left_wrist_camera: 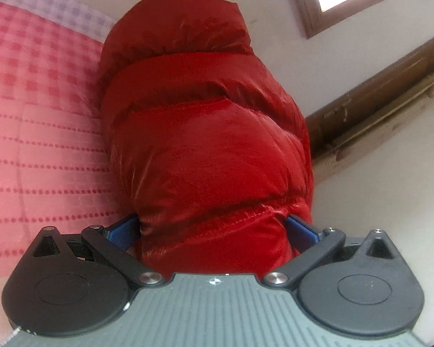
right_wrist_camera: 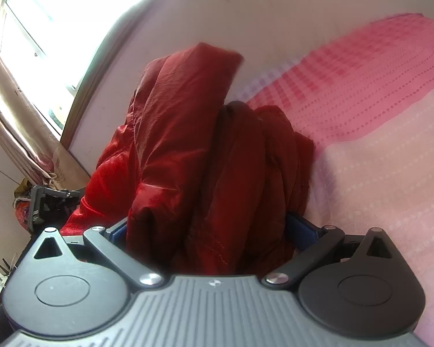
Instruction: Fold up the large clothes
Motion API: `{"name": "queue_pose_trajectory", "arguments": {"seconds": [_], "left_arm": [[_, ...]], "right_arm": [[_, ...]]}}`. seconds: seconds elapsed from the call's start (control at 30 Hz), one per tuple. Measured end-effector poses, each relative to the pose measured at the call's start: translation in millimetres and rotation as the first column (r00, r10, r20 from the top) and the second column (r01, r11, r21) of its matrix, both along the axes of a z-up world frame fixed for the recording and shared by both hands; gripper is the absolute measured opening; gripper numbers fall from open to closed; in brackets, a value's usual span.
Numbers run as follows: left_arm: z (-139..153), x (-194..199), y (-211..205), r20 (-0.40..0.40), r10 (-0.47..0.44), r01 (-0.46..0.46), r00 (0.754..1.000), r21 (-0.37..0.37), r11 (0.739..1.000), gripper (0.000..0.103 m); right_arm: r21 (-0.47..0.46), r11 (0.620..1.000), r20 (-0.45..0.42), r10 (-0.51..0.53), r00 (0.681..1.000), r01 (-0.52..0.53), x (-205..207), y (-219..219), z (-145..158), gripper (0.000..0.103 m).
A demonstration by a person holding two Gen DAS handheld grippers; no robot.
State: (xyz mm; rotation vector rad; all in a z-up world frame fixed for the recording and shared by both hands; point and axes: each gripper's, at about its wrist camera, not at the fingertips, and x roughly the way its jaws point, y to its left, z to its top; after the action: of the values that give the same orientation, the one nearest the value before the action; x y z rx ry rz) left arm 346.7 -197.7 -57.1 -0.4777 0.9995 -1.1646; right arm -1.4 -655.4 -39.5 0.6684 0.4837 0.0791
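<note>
A shiny red puffer jacket [left_wrist_camera: 205, 144] fills the middle of the left wrist view, lifted off the bed. My left gripper [left_wrist_camera: 212, 231] is shut on a thick quilted fold of it; only the blue pads [left_wrist_camera: 124, 230] show at each side. In the right wrist view the same jacket [right_wrist_camera: 188, 144] hangs in dark red folds. My right gripper [right_wrist_camera: 208, 228] is shut on a bunched part of it, blue pads [right_wrist_camera: 301, 228] at the edges. The left gripper [right_wrist_camera: 47, 205] shows at the far left of the right wrist view, beside the jacket.
A bed with a pink checked and dotted cover [left_wrist_camera: 37, 115] lies under and beside the jacket, also in the right wrist view [right_wrist_camera: 376, 133]. A white wall, a wooden window frame [left_wrist_camera: 312, 8], a dark wooden ledge [left_wrist_camera: 376, 92] and a curtain [right_wrist_camera: 11, 115] stand behind.
</note>
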Motion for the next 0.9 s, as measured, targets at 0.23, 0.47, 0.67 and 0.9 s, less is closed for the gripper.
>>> {"name": "queue_pose_trajectory", "arguments": {"seconds": [0.23, 0.47, 0.67, 0.9], "left_arm": [[8.6, -8.9, -6.7, 0.096, 0.033, -0.040, 0.995, 0.071, 0.997, 0.103], [25.3, -43.9, -24.6, 0.262, 0.096, -0.139, 0.960, 0.150, 0.979, 0.099], [45.3, -81.1, -33.9, 0.413, 0.143, -0.241, 0.899, 0.195, 0.951, 0.088], [62.9, -103.8, -30.1, 0.499, 0.158, -0.310, 0.852, 0.238, 0.920, 0.083]], "right_arm": [[0.002, 0.999, -0.019, 0.053, 0.998, -0.053, 8.4, -6.7, 7.8, 0.103], [-0.074, 0.995, -0.002, 0.067, 0.998, -0.067, 14.8, 8.1, 9.1, 0.093], [-0.207, 0.977, 0.032, 0.060, 0.998, -0.052, 9.2, 32.9, 34.4, 0.055], [-0.242, 0.970, 0.064, 0.054, 0.996, -0.037, 10.1, 51.3, 44.0, 0.047]]}}
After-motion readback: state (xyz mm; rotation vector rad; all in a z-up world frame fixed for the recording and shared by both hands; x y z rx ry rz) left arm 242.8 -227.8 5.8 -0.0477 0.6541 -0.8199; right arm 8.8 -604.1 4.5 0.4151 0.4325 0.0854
